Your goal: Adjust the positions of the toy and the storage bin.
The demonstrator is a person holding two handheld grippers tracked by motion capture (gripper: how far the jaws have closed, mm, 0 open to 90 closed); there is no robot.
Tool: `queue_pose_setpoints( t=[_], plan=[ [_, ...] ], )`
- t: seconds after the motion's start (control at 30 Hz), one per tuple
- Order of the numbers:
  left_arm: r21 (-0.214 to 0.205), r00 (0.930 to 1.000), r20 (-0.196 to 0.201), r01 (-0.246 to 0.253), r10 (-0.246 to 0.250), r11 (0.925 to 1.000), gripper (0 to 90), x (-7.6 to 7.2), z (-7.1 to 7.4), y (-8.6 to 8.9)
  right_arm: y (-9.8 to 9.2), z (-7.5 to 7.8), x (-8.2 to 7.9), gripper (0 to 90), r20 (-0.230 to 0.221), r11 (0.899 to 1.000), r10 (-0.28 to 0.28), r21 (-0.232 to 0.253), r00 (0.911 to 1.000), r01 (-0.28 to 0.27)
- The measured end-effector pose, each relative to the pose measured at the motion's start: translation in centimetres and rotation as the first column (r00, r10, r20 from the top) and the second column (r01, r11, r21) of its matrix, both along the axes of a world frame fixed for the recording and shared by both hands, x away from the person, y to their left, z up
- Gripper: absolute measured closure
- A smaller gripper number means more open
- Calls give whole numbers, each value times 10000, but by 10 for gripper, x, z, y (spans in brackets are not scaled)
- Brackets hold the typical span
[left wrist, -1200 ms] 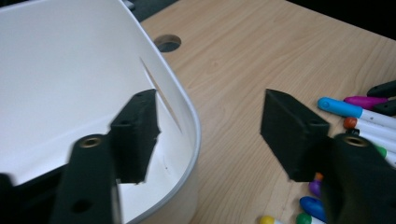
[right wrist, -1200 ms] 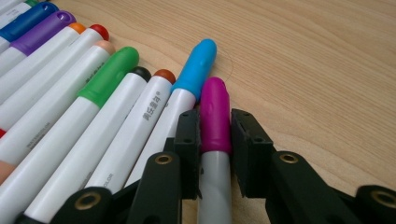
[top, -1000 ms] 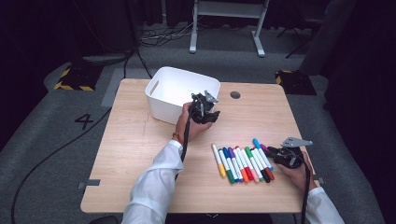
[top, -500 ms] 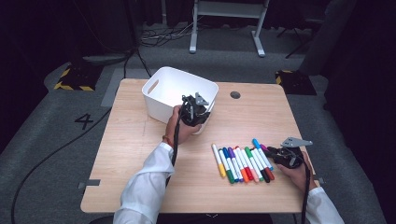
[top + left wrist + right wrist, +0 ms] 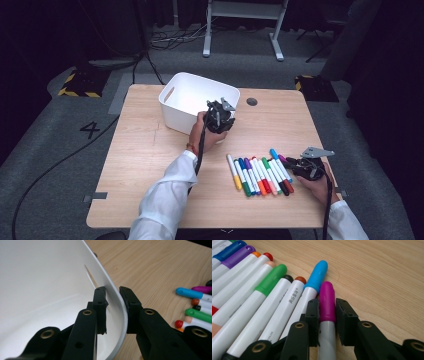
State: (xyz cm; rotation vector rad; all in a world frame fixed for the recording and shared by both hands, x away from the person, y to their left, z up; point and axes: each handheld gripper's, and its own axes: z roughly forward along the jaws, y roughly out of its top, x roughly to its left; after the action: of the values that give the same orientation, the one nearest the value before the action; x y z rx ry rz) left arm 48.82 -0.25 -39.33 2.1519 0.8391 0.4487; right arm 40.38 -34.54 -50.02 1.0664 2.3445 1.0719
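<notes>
Clamping the white bin's rim (image 5: 117, 293), the left gripper (image 5: 113, 300) has just closed; the right gripper (image 5: 327, 312) pinches the magenta marker (image 5: 327, 302), beside markers printed "COLOR" (image 5: 268, 336).

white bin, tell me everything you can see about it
The white bin is an open-topped plastic tub with rounded corners, smooth walls and a slot handle in an end wall. It stands upright at the table's far middle. No contents are visible inside. The left gripper is shut on its near rim, one jaw inside, one outside.

The white bin (image 5: 50, 277) runs off the left gripper view's top and left edges.
</notes>
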Motion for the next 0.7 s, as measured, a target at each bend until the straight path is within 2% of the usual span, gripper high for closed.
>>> queue_pose_setpoints(
  t=[0.07, 0.1, 0.13, 0.17, 0.23, 0.3, 0.33, 0.37, 0.43, 0.47, 0.5, 0.57, 0.67, 0.7],
  plan=[
    [-85, 10000, -49, 3, -4, 10000, 736, 2, 0, -12, 0, 0, 0, 734, 0, 10000, 13, -2, 10000, -13],
    [-85, 10000, -49, 3, -4, 10000, 723, 2, 0, -12, 0, 0, 0, 734, 0, 10000, 13, -2, 10000, -13],
    [-118, 10000, -72, 12, -13, 9999, 714, 2, -1, -24, 0, 0, 0, 734, 2, 10000, 26, -13, 10000, -26],
    [-118, 10000, -72, 12, -13, 9999, 708, 2, -1, -24, 0, 0, 0, 734, 2, 10000, 26, -13, 10000, -26],
    [-104, 9999, -83, 113, -114, 9999, 680, 1, -2, -41, 0, 0, 0, 734, 2, 10000, 29, -14, 10000, -29],
    [-145, 9996, -106, 251, -252, 9996, 666, 0, -2, -46, 0, 0, 0, 734, 1, 10000, 29, -14, 10000, -29],
    [-144, 9993, -16, 361, -361, 9992, 631, -2, -1, -49, 0, 0, 0, 734, 6, 10000, 32, -15, 10000, -32],
    [-223, 9995, 5, 300, -300, 9993, 506, -5, 1, -51, 0, 0, 0, 734, -11, 10000, 33, -2, 10000, -33],
    [-572, 9988, 141, 476, -469, 9972, 462, -10, 11, -42, 0, 0, -1, 735, -17, 10000, 63, -8, 10000, -63],
    [-572, 9988, 141, 476, -469, 9972, 415, -10, 11, -42, 0, 0, -1, 735, -17, 10000, 63, -8, 10000, -63],
    [-696, 9987, 173, 483, -472, 9964, 415, -11, 16, -35, 0, 0, -1, 734, -17, 10000, 65, -7, 10000, -65],
    [-718, 9988, 401, 306, -278, 9969, 350, -13, 28, -15, 0, 0, -1, 734, -8, 10000, 68, -13, 10000, -68],
    [-655, 9959, 810, -353, 406, 9972, 319, -11, 47, 23, 0, 0, -1, 735, -24, 10000, 63, 2, 10000, -63],
    [-481, 9881, 1067, -1058, 1104, 9932, 283, -8, 55, 49, 0, 0, -1, 735, -23, 10000, 49, -1, 10000, -49]
  ],
)
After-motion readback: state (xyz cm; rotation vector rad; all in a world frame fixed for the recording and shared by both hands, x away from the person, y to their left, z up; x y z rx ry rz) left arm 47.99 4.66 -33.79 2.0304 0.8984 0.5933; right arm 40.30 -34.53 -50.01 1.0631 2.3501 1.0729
